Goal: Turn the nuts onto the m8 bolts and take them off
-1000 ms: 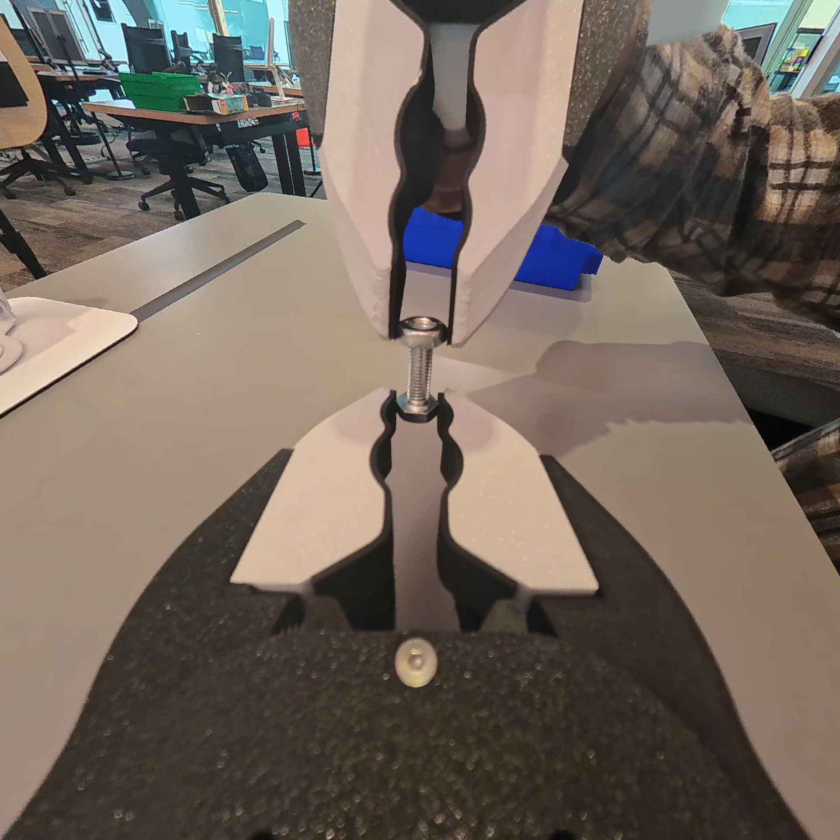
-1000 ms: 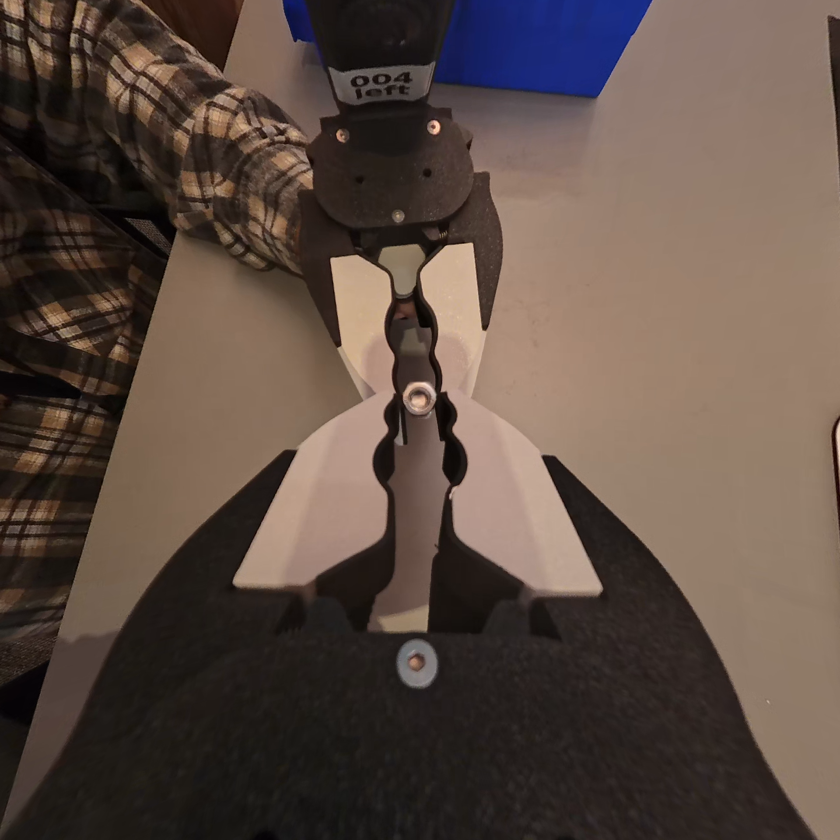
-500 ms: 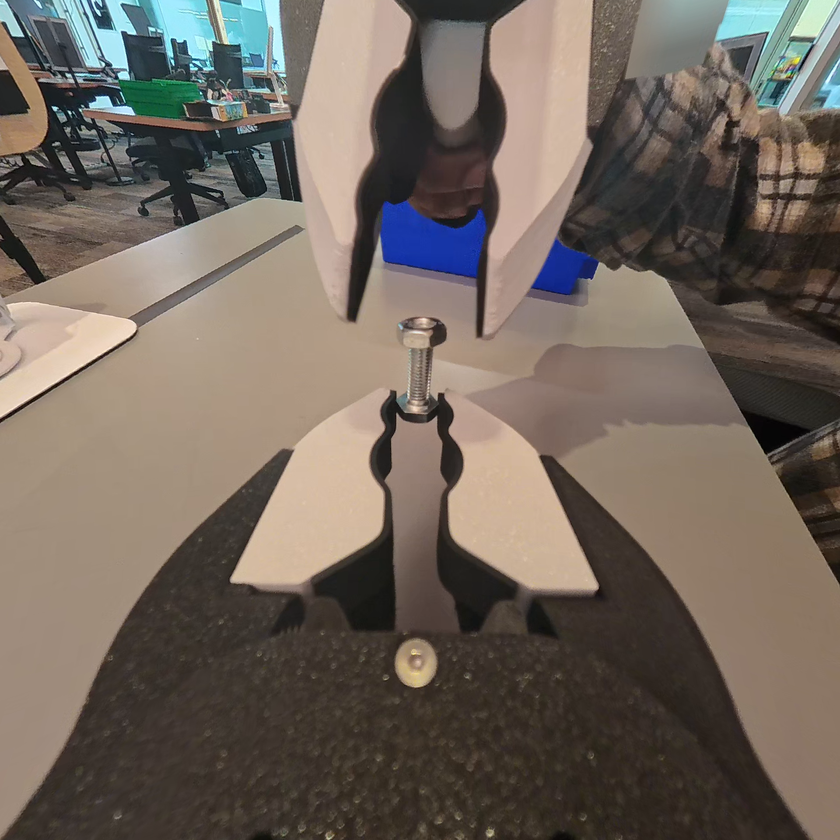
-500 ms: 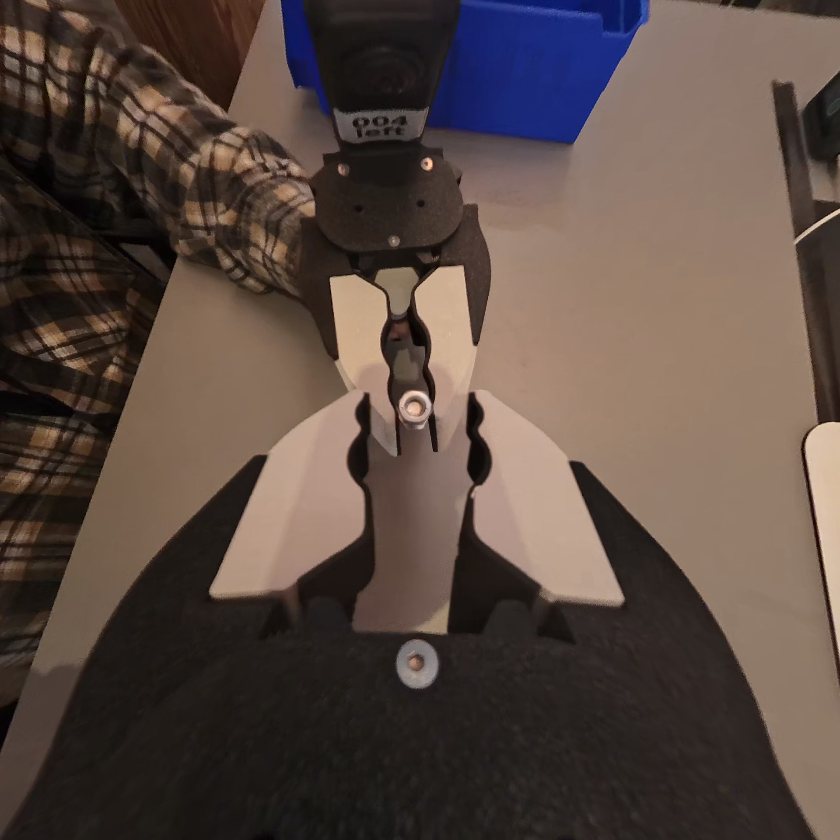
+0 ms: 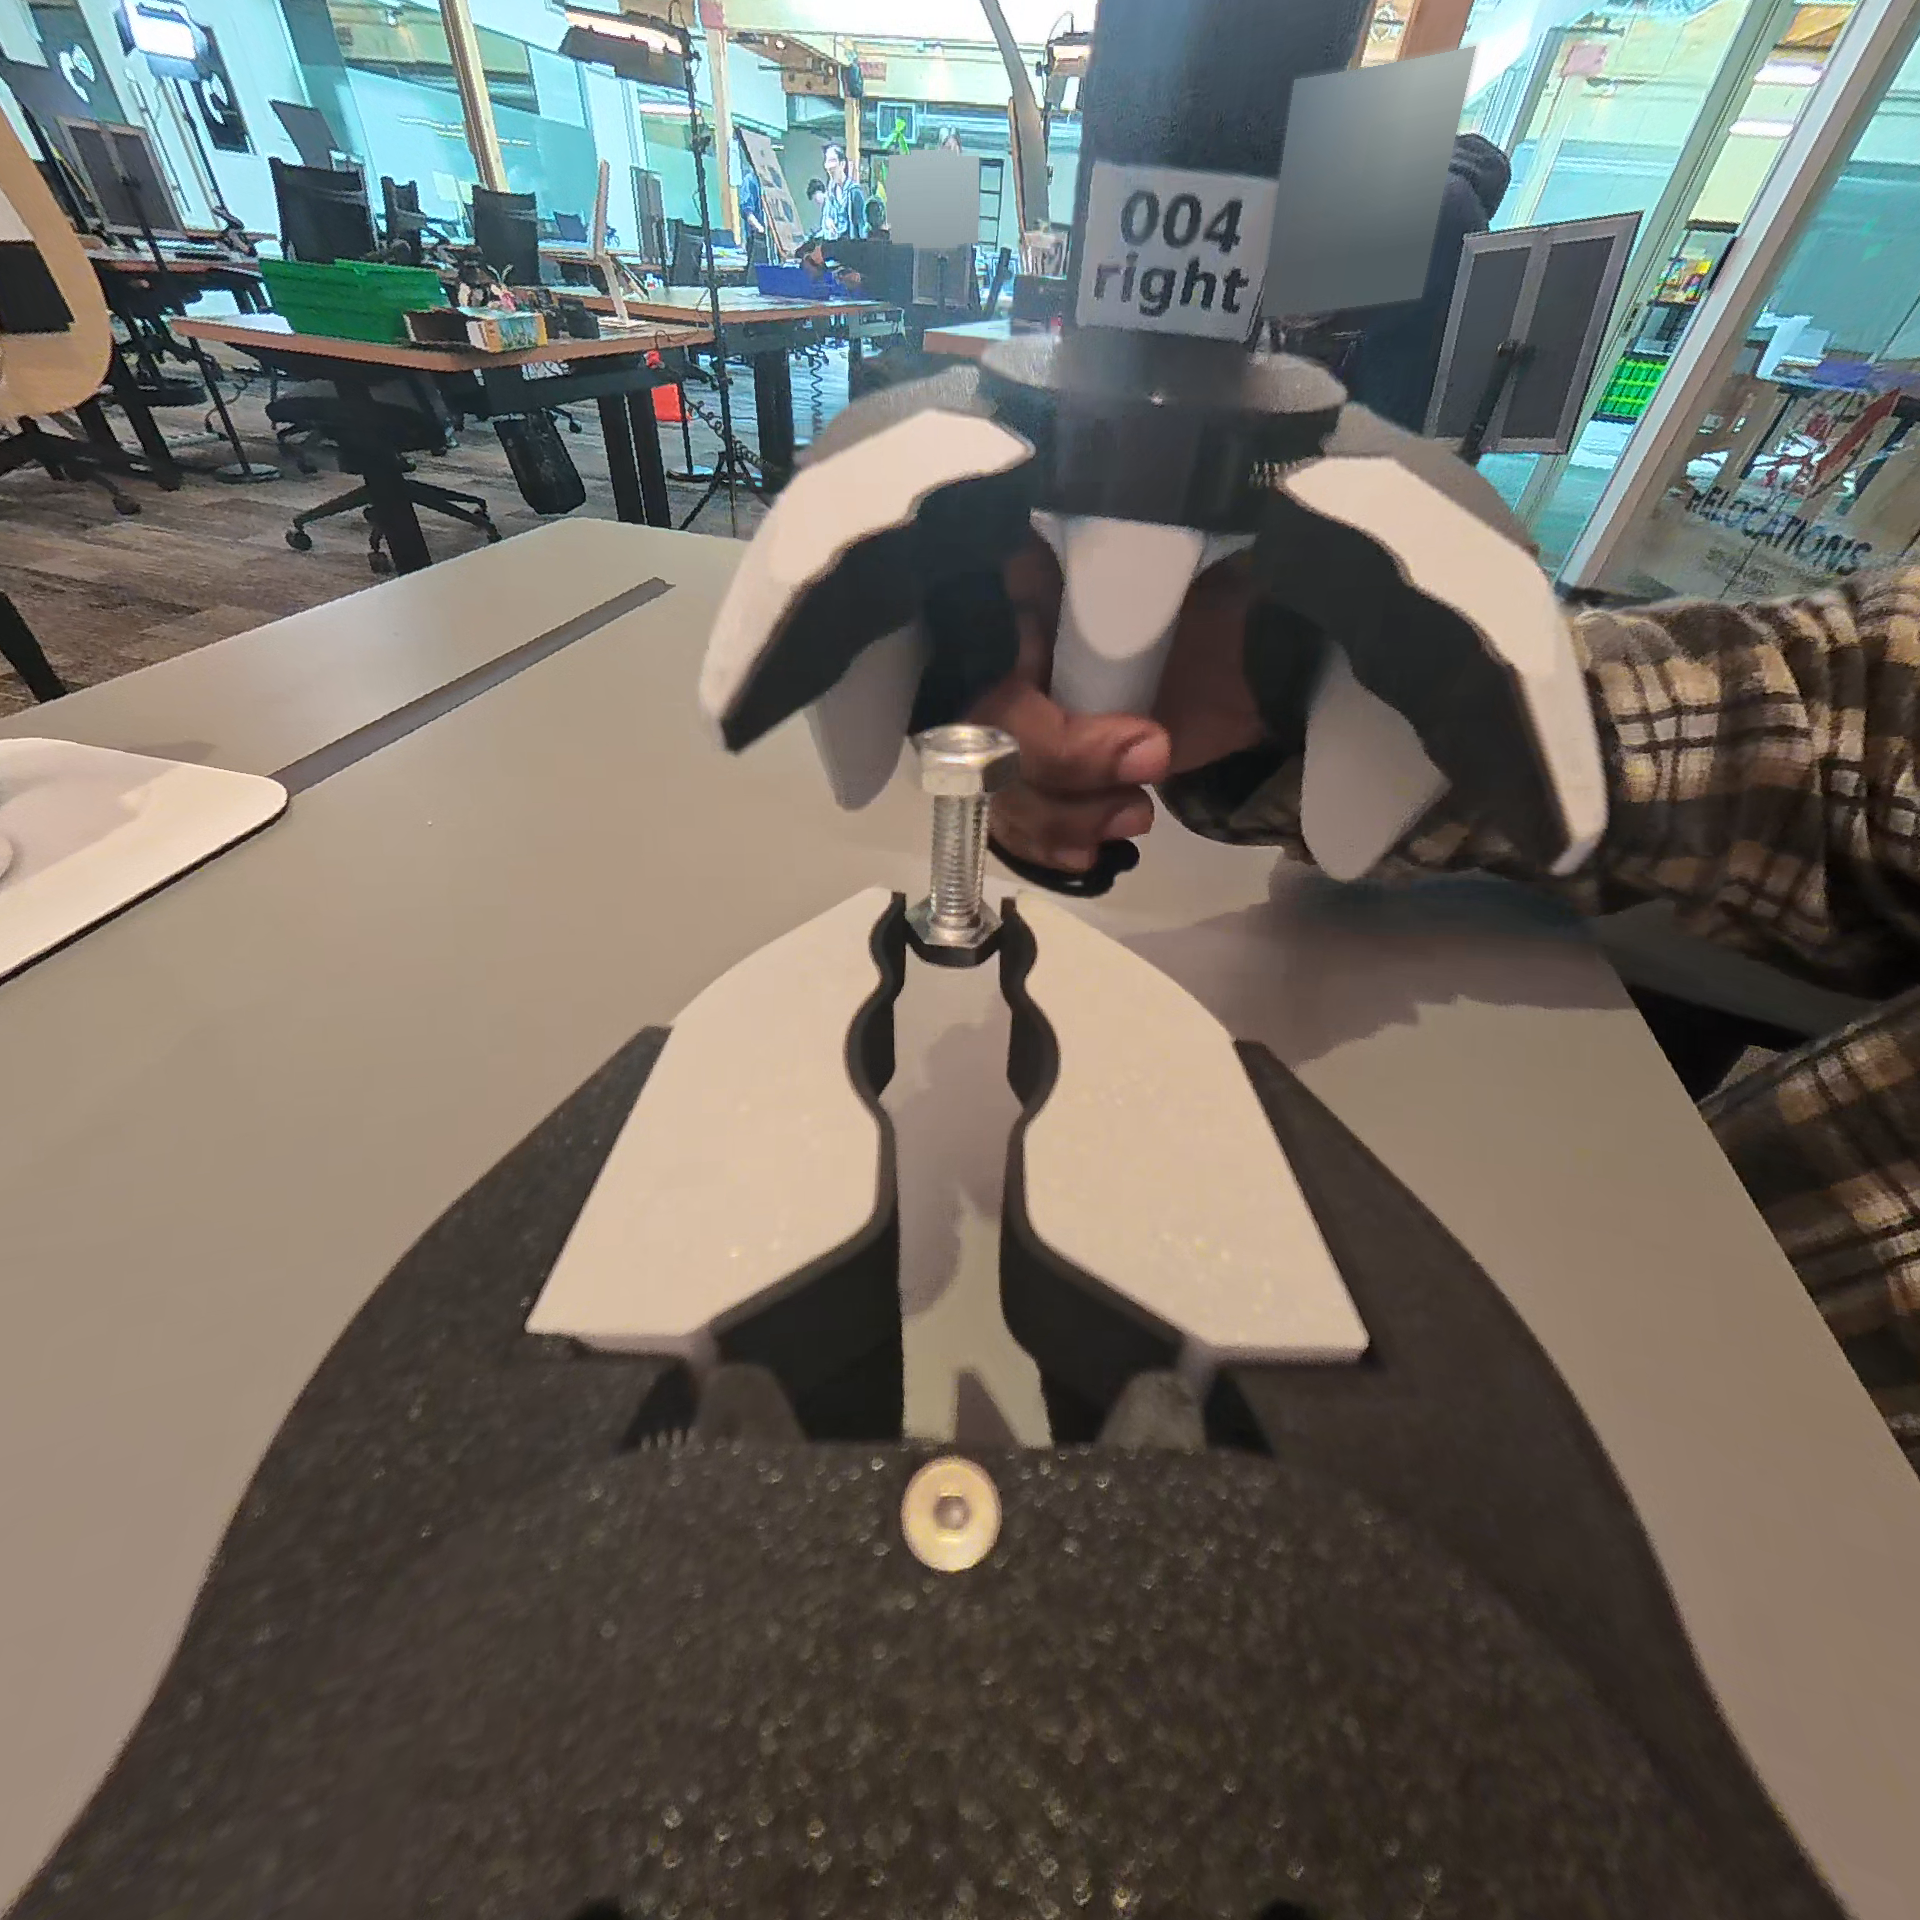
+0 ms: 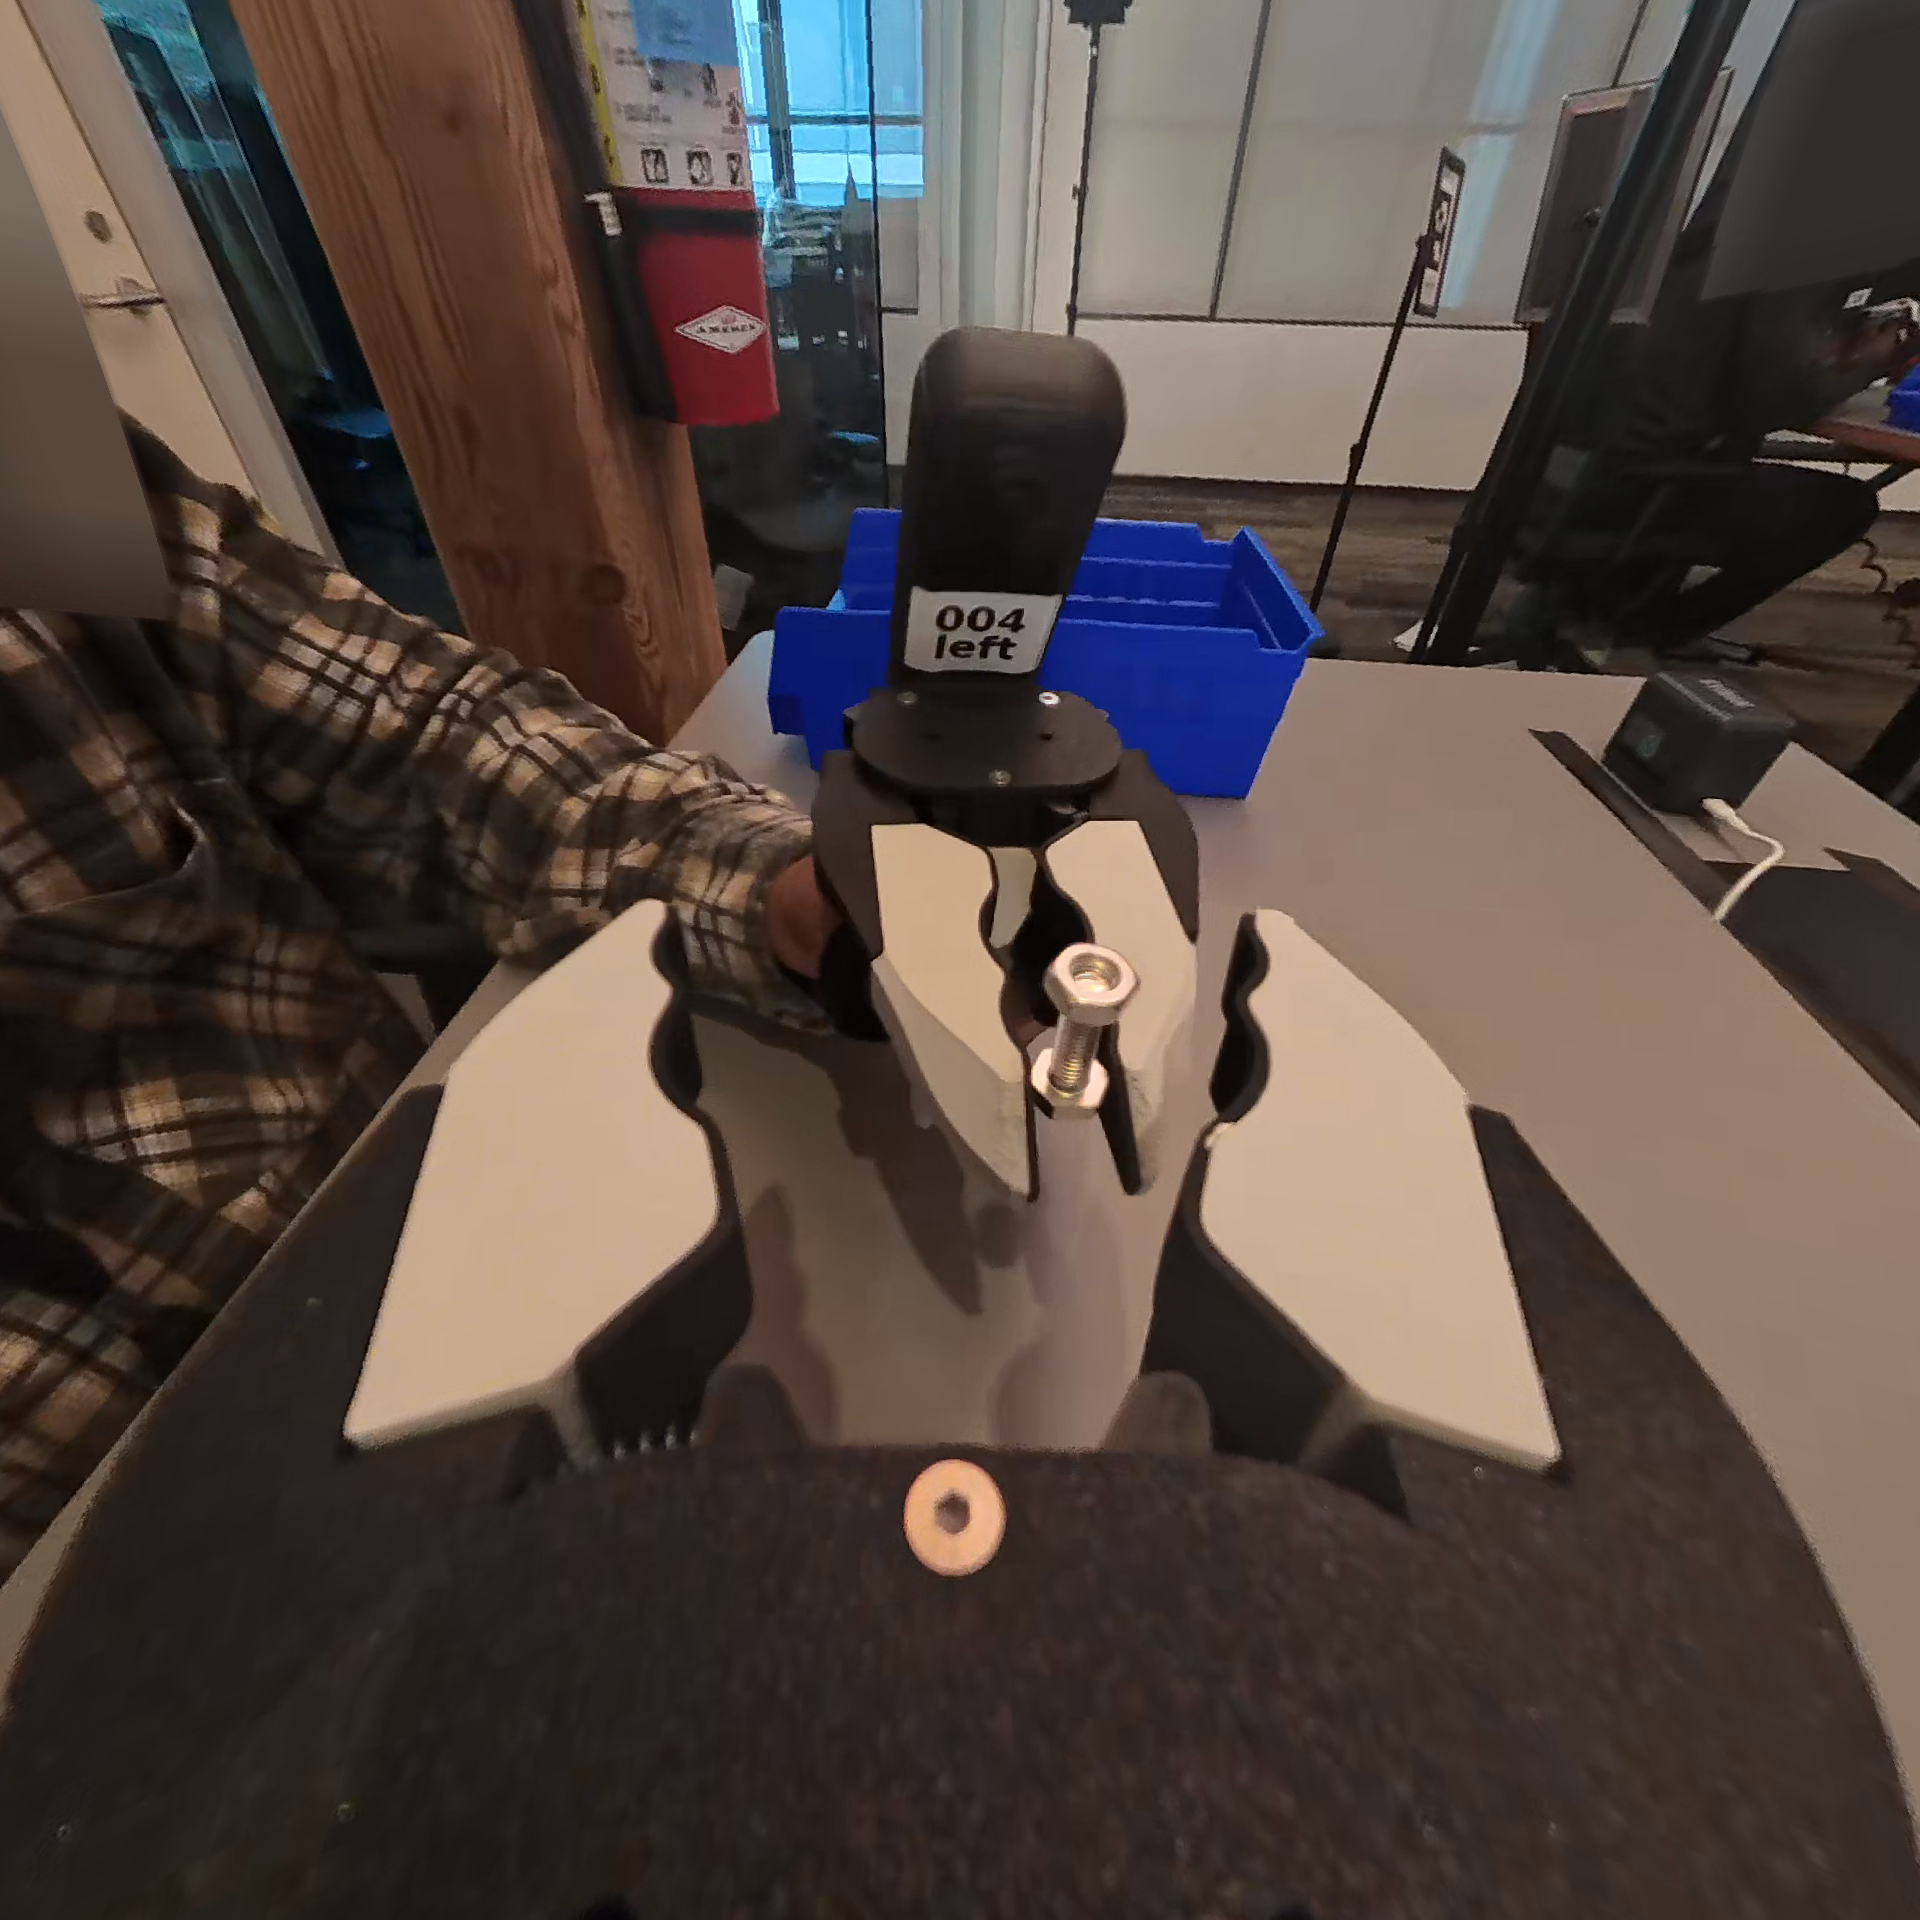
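Nut [image 5: 954, 763] seated at the top of the upright M8 bolt [image 5: 952, 854], whose head is pinched in the left gripper [image 5: 952, 928] above the grey table [image 5: 312, 987]. Right gripper [image 6: 954, 1039], spread wide, stands just behind. Probable step: regripping between turns; next, close squarely on the nut's flats.

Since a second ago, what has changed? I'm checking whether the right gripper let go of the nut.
The right gripper has opened wide, released the nut at the top of the bolt, and backed off, tilting away. Unchanged: the left gripper still clamps the bolt's lower hex end, bolt upright, nut still at the top; the blue bin stays put.
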Motion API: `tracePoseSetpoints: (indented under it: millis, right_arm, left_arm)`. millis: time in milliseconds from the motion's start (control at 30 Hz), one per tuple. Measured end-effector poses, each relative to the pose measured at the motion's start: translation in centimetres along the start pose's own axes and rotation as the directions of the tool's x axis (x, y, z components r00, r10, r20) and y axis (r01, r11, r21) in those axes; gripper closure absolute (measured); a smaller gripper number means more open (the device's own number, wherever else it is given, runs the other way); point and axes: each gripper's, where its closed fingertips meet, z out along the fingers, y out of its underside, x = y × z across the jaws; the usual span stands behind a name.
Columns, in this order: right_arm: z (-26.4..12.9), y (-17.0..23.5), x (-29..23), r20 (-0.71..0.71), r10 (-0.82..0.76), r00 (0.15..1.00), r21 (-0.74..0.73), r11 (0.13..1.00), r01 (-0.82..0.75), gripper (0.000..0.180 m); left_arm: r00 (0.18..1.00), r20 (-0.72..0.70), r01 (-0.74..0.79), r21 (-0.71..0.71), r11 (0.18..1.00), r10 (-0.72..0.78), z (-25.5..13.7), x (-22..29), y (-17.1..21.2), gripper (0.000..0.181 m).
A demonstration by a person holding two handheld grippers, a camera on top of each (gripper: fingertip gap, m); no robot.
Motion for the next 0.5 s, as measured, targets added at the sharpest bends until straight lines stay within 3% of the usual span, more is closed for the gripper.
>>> tracePoseSetpoints:
  millis: [500]
  right_arm:
    - [0.47,0.43,-0.84,0.011,-0.021,1.0,-0.001,1.0,0.021,0.084]
  left_arm:
    - [1.0,0.006,0.019,0.002,1.0,-0.019,-0.07,-0.32,0.04,0.165]
